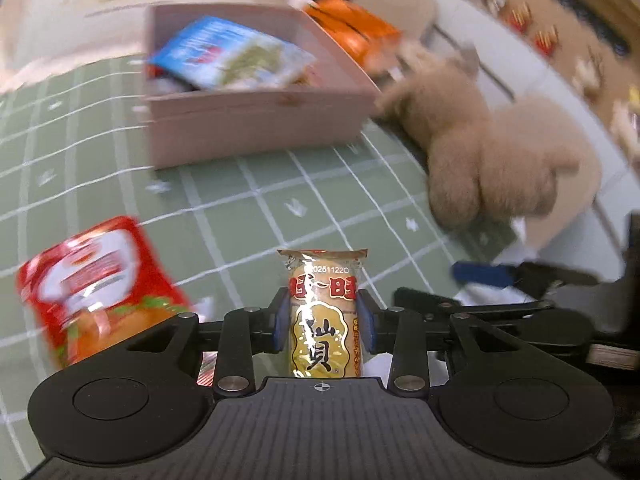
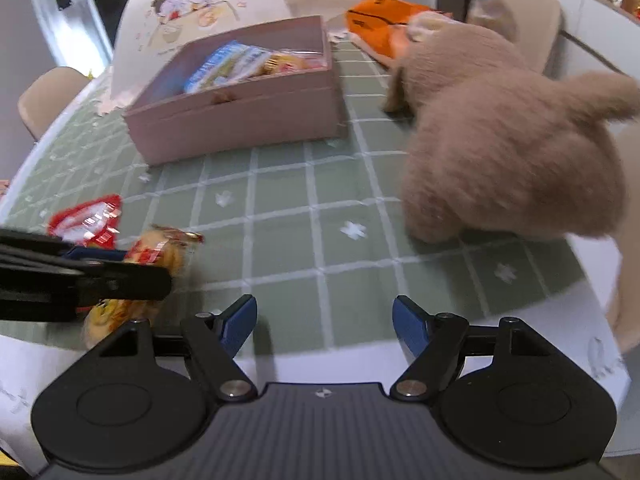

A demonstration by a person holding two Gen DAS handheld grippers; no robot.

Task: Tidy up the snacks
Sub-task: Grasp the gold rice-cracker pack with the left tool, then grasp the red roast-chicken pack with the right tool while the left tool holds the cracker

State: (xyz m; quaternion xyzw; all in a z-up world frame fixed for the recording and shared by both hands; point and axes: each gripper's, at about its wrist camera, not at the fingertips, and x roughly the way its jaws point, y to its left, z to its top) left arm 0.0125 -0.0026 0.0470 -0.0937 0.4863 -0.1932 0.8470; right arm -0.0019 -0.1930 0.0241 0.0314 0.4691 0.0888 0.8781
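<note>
My left gripper point(image 1: 323, 322) is shut on a rice cracker packet point(image 1: 323, 312) with gold and red print, held above the green checked tablecloth point(image 1: 256, 208); the packet point(image 2: 160, 256) and left gripper also show at the left of the right wrist view. A pink box point(image 1: 256, 128) stands ahead, holding a blue snack packet point(image 1: 236, 54) and others; it also shows in the right wrist view point(image 2: 240, 120). A red snack packet point(image 1: 96, 284) lies at the left on the cloth point(image 2: 86, 220). My right gripper point(image 2: 324, 326) is open and empty over the table's near edge.
A tan plush toy point(image 2: 500, 148) sits on the right side of the table point(image 1: 492, 168). An orange packet point(image 2: 380, 24) lies behind it beside the box. A white illustrated board point(image 2: 200, 12) stands behind the box. Chairs stand around the table.
</note>
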